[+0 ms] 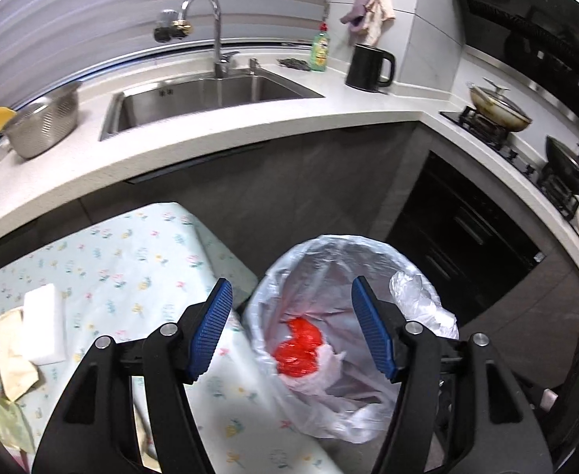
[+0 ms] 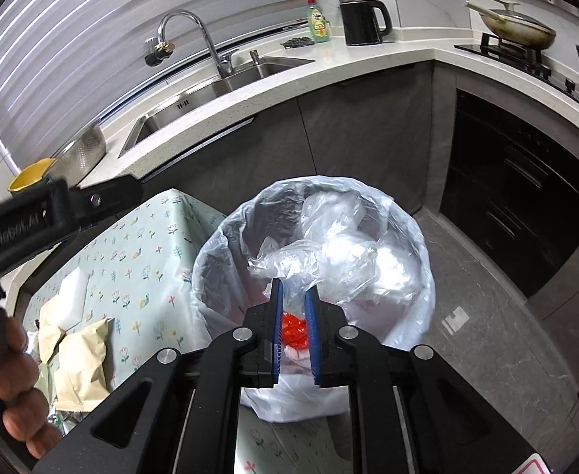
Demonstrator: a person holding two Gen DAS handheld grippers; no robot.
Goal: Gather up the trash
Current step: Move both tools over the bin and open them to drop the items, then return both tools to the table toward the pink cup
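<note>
A bin lined with a clear bag (image 1: 341, 243) stands on the floor beside a table with a floral cloth (image 1: 131, 256). Crumpled red trash (image 1: 299, 345) lies at the bottom of the bin. My left gripper (image 1: 291, 282) hangs over the bin, open wide with nothing between its blue pads. My right gripper (image 2: 294, 286) is also above the bin (image 2: 218, 229), its pads a narrow gap apart. Crumpled clear plastic (image 2: 329, 252) lies just beyond its tips across the bin's mouth. The red trash (image 2: 295, 328) shows through the gap. On the table lie a white block (image 1: 44, 324) and beige paper bags (image 2: 80, 359).
A white counter (image 1: 250, 122) with a steel sink (image 1: 210, 94) curves behind the bin. It carries a black kettle (image 1: 368, 67), a green bottle (image 1: 319, 49) and a steel colander (image 1: 44, 122). Pans sit on the stove (image 1: 499, 108) at right. A hand (image 2: 13, 375) holds the left tool.
</note>
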